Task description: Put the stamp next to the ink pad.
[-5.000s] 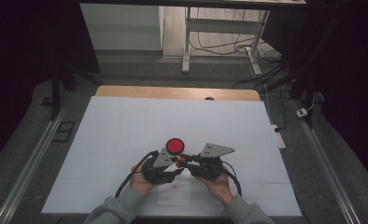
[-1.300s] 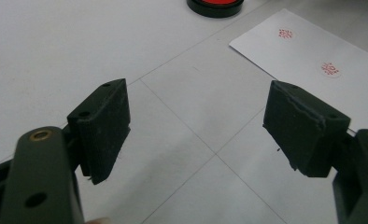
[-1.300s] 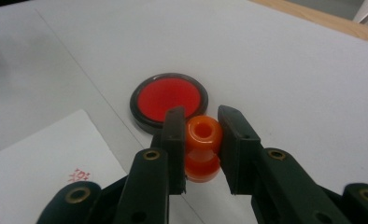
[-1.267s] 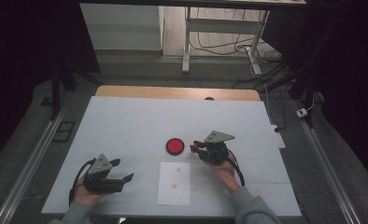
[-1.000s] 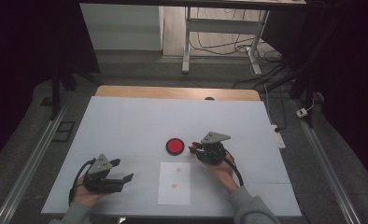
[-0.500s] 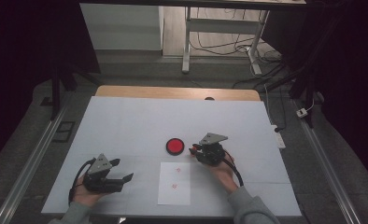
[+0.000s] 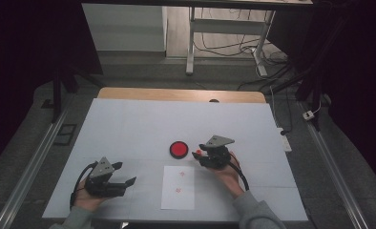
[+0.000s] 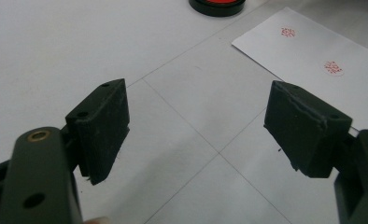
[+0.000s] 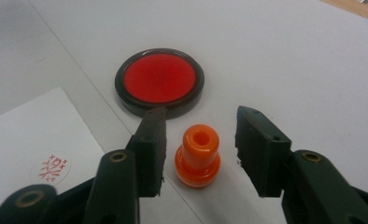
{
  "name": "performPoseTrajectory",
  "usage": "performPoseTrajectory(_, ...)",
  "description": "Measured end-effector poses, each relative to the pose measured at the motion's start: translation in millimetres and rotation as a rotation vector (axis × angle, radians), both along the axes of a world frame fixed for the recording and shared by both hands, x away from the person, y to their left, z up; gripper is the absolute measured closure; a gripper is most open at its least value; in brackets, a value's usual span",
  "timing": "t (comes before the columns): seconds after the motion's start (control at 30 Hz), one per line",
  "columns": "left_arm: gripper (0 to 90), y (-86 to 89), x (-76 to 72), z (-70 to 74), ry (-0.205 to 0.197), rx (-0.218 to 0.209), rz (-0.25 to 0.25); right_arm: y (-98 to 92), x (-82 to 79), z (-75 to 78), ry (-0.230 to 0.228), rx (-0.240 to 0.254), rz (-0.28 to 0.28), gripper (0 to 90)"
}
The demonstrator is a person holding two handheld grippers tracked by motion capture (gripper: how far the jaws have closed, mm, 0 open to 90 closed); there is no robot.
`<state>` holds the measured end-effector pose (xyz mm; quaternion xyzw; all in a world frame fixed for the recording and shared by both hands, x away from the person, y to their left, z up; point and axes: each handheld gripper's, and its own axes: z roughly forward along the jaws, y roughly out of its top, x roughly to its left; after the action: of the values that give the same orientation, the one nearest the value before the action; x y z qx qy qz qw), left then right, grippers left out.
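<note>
white table (image 7: 143, 119) | right tool (image 9: 201, 140) just opened, astride orange stamp (image 9: 198, 156), untouched

Ink pads: one, red, frame centre (image 7: 179, 149)
Orange stamps: one, upright (image 9: 197, 156)
Paper sheets: one, lower centre (image 7: 178, 187)
Red stamp marks on sheet: two (image 8: 288, 31) (image 8: 333, 67)
Grippers: two, left (image 7: 120, 175), right (image 7: 201, 156)

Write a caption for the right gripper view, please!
Open claw around an upright orange stamp, beside the red ink pad.
</note>
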<state>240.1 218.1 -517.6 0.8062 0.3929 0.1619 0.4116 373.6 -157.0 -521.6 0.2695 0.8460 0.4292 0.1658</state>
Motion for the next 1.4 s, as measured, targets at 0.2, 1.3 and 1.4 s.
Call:
performPoseTrajectory(0.2, 22.1, 0.5, 0.3, -0.2, 0.001, -0.001, 0.002, -2.1, -2.1, 4.1, -0.01, 0.02, 0.004, 45.9)
performPoseTrajectory(1.3, 22.1, 4.0, 2.9, 0.3, 0.001, -0.02, 0.016, -40.5, -26.1, 30.9, -0.057, 0.097, 0.021, 43.6)
performPoseTrajectory(1.4, 22.1, 4.1, 2.9, 0.8, 0.001, -0.024, 0.018, -49.2, -31.1, 33.5, -0.068, 0.101, 0.019, 43.4)
